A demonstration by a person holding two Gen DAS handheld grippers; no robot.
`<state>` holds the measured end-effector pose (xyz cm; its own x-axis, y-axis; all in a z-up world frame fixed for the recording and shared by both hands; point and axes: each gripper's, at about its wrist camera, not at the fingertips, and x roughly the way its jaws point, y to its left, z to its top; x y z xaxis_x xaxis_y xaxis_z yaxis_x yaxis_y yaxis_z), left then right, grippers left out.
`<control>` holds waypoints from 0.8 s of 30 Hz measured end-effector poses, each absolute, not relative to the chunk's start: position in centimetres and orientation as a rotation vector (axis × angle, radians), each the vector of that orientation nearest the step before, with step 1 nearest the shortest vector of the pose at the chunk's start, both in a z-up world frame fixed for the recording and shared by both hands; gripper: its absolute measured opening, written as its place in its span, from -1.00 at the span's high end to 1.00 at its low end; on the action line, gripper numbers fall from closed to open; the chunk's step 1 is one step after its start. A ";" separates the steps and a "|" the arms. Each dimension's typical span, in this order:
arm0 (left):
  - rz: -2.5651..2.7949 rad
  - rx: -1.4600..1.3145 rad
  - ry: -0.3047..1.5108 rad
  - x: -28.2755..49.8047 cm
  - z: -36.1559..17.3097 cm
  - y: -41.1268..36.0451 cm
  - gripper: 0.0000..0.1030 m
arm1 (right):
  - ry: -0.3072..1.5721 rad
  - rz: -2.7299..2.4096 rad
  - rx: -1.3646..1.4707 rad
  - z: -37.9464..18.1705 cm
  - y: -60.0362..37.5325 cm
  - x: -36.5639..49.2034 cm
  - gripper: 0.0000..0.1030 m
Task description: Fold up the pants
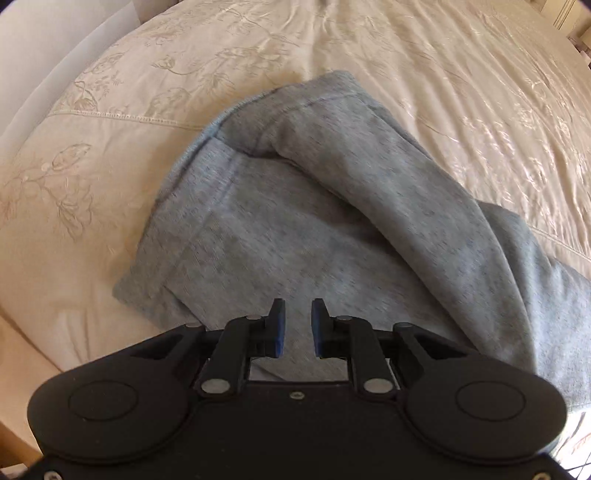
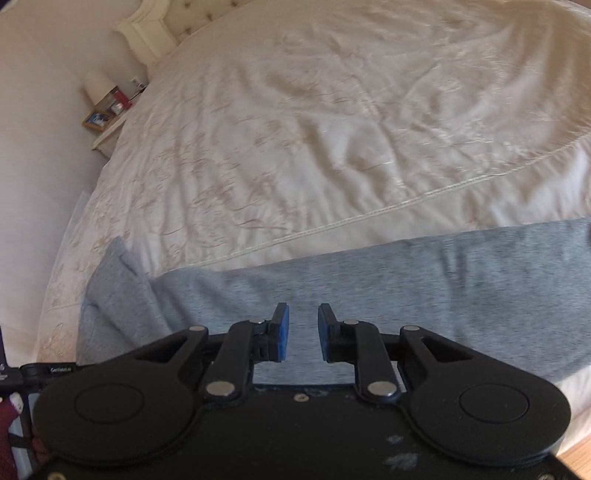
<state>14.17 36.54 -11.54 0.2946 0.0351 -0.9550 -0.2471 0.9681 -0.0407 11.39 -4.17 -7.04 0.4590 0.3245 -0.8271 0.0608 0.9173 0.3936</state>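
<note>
Grey sweatpants point(image 1: 295, 221) lie on a cream bedspread point(image 1: 110, 155). In the left wrist view one part is folded over the rest and makes a thick ridge running from upper left to lower right. My left gripper point(image 1: 298, 325) is open and empty, just above the near edge of the pants. In the right wrist view the pants point(image 2: 406, 295) stretch as a long band across the near edge of the bed, with a folded corner at the left. My right gripper point(image 2: 303, 332) is open and empty above this band.
The embroidered bedspread point(image 2: 332, 129) covers the whole bed behind the pants. A bedside table point(image 2: 107, 110) with a lamp and small items stands far left by the wall. A padded headboard point(image 2: 159, 33) is at the far end. Wooden floor point(image 2: 569, 454) shows at the lower right.
</note>
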 end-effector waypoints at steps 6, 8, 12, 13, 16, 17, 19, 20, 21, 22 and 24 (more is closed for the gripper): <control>0.150 -0.161 1.283 20.6 -13.5 42.5 0.54 | 1.132 0.375 0.363 -7.2 8.8 17.0 0.51; 0.162 -0.170 1.295 22.1 -14.5 44.0 0.54 | 1.136 0.412 0.356 -7.3 12.2 18.8 0.47; 0.136 -0.286 1.354 23.4 -16.9 47.1 0.54 | 1.143 0.458 0.346 -7.5 17.2 21.9 0.39; 0.129 -0.295 1.355 23.5 -17.1 47.4 0.55 | 1.149 0.470 0.339 -7.9 18.3 22.9 0.38; 0.093 -0.299 1.349 23.0 -17.1 47.7 0.57 | 1.176 0.504 0.310 -9.1 20.9 25.4 0.35; 0.080 -0.296 1.344 22.9 -17.2 47.7 0.58 | 1.189 0.519 0.303 -9.7 21.6 26.1 0.33; 0.058 -0.296 1.338 22.6 -17.4 48.0 0.61 | 1.240 0.539 0.297 -11.5 22.8 27.8 0.33; 0.050 -0.298 1.337 22.5 -17.5 48.2 0.64 | 1.266 0.535 0.292 -12.3 23.2 28.5 0.31; 0.044 -0.309 1.339 22.4 -17.5 48.5 0.65 | 1.289 0.530 0.286 -13.2 23.4 29.0 0.30; 0.041 -0.323 1.341 22.3 -17.6 48.7 0.66 | 1.315 0.524 0.281 -14.2 23.6 29.7 0.30; 0.035 -0.357 1.349 22.2 -17.5 49.2 0.67 | 1.355 0.526 0.304 -15.4 23.7 30.5 0.30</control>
<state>22.24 49.17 -17.52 0.2280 -0.1798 -0.9569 -0.2290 0.9453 -0.2322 30.47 23.71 -15.40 0.1241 0.5236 -0.8429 -0.1821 0.8470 0.4994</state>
